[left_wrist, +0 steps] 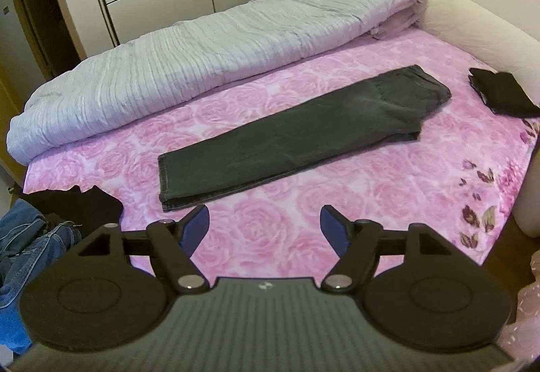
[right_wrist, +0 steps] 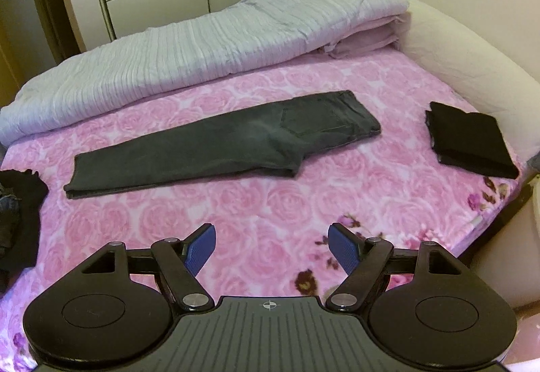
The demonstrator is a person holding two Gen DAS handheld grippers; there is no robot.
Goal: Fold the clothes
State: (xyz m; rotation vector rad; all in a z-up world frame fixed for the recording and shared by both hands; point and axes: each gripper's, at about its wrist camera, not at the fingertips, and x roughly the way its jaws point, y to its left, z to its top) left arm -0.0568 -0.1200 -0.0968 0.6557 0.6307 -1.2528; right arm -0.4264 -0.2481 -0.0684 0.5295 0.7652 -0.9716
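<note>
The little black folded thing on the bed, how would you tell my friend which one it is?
Start at the bed with the pink rose sheet and the long rolled grey quilt along its far side. In front of the quilt lie long dark grey trousers. Past their waist end, near the cream bed edge, sits the black folded garment: a neat small square, unlike the crumpled black and blue clothes at the other end.

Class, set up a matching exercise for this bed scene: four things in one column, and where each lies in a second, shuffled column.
Things:
1. grey trousers
2. folded black garment
3. quilt
4. blue jeans

Places:
A. far side of the bed, bunched long
B. left edge, in a heap
C. middle of the sheet, laid flat
D. right side, near the headboard

Pairs: 1-C, 2-D, 3-A, 4-B
</note>
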